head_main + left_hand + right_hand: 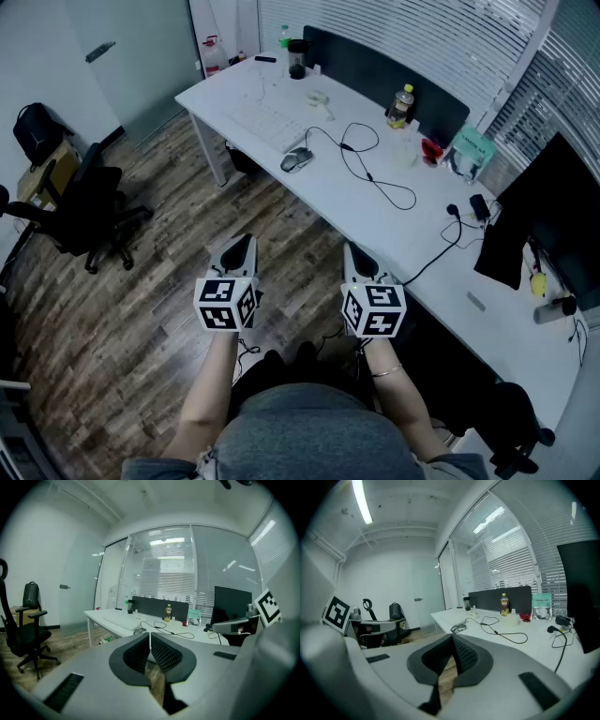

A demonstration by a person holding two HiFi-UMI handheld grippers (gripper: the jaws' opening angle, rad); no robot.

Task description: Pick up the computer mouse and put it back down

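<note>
The grey computer mouse (296,160) lies on the white desk (431,244) beside a white keyboard (265,125), its black cable looping to the right. It also shows far off as the mouse (138,630) in the left gripper view and the mouse (458,628) in the right gripper view. My left gripper (240,249) and right gripper (358,259) hang side by side over the wooden floor, well short of the desk. Both have their jaws shut with nothing between them.
A black office chair (89,211) stands at the left on the wood floor. On the desk are a bottle (401,106), a black cup (297,59), a dark divider panel (384,75) and a monitor (553,225) at the right. Window blinds run behind.
</note>
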